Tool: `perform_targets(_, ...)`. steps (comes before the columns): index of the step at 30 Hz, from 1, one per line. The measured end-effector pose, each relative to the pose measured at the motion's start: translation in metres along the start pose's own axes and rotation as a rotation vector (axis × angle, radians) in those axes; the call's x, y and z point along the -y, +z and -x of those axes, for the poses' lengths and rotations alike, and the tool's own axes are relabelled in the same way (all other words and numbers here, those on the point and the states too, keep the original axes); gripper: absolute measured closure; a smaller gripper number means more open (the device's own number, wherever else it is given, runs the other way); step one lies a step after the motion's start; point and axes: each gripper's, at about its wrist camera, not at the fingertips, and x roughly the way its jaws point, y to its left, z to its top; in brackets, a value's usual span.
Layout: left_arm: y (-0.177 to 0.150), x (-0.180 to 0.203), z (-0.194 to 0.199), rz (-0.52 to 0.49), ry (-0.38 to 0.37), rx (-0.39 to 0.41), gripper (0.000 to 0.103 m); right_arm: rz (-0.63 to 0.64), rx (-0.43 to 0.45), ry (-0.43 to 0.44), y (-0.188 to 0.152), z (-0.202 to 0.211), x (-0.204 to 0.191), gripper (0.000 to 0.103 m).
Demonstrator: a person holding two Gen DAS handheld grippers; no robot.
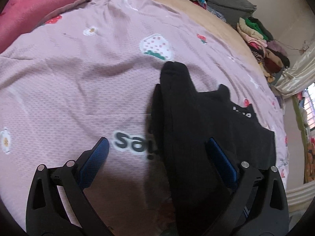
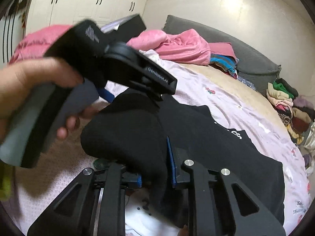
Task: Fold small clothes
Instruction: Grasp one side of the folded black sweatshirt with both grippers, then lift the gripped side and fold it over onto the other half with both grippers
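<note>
On the bed's pink blanket (image 1: 78, 78) lies a black garment (image 2: 216, 147). My right claw (image 2: 155, 167) pinches its bunched edge tight. My left claw (image 1: 157, 157) is wide open, holding nothing. Next, I think, it must grab another edge to fold.

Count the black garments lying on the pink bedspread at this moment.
1: a black garment spread across the pink bedspread, one edge pinched in the right tool. Its folds could hide another piece.
</note>
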Motion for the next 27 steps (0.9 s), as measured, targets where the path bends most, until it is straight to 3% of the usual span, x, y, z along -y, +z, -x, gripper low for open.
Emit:
perform_targets(2,0.000,0.006,0.000,0.013,-0.046,0.000,0.010,-0.032,0.014,0.008,0.000,0.007,0.008,0.085)
perform_targets(3,0.000,0.008,0.000,0.016,-0.065,0.003,0.016,-0.052,0.017,0.013,0.001,0.009,0.012,0.085)
perform_targets(4,-0.001,0.014,0.001,0.011,-0.090,0.007,0.033,-0.070,0.022,0.017,-0.001,0.012,0.016,0.085)
perform_targets(7,-0.003,0.033,0.006,-0.017,-0.138,0.013,0.067,-0.094,0.039,0.007,-0.001,0.022,0.024,0.085)
perform_targets(8,-0.003,0.040,0.008,-0.030,-0.147,0.019,0.072,-0.085,0.045,-0.006,-0.001,0.026,0.024,0.085)
perform_targets(18,-0.011,0.108,0.040,-0.139,-0.175,0.090,0.077,-0.191,0.125,-0.027,-0.012,0.068,0.058,0.086)
perform_targets(27,-0.023,0.162,0.053,-0.217,-0.202,0.098,0.077,-0.338,0.158,-0.014,-0.038,0.099,0.109,0.086)
